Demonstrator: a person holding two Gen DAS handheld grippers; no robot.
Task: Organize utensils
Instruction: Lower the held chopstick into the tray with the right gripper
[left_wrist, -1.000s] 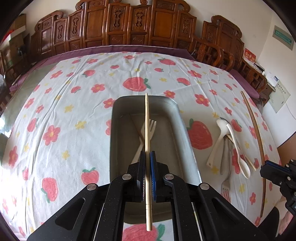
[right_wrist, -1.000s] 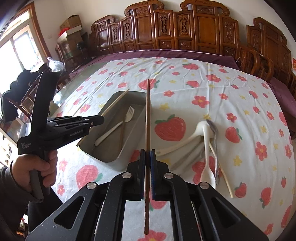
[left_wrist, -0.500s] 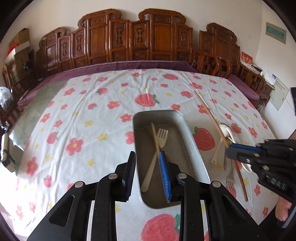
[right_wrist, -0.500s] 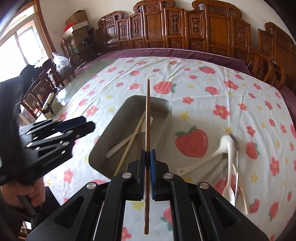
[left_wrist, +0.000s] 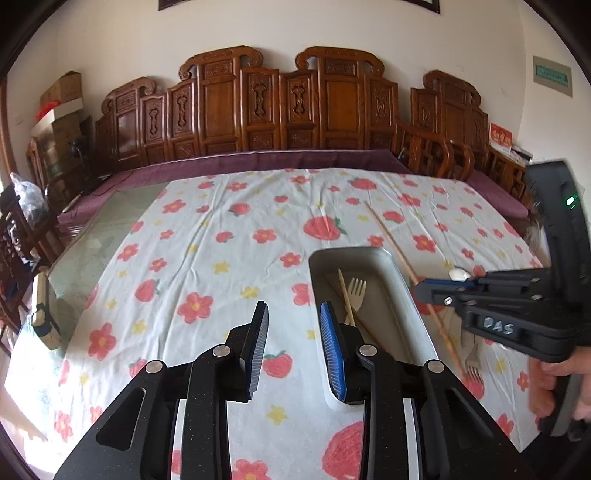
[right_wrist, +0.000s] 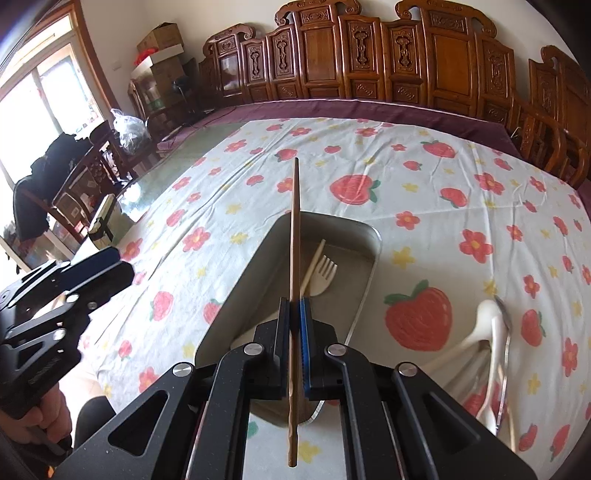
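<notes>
Tray (right_wrist: 364, 266) holds pale fork (right_wrist: 323, 275) and light chopstick (right_wrist: 313, 266); right hand-held gripper (right_wrist: 295, 306) clamps brown chopstick (right_wrist: 294, 236); left hand-held gripper (left_wrist: 293, 314) opening, empty.

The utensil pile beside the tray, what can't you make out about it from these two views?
- Left wrist view: the right tongs and their holder cover most of the pile; only a fork and a white spoon tip show.
- Right wrist view: the spoons are blurred, their lower ends hidden behind the tongs' frame, so no count is possible.
</notes>
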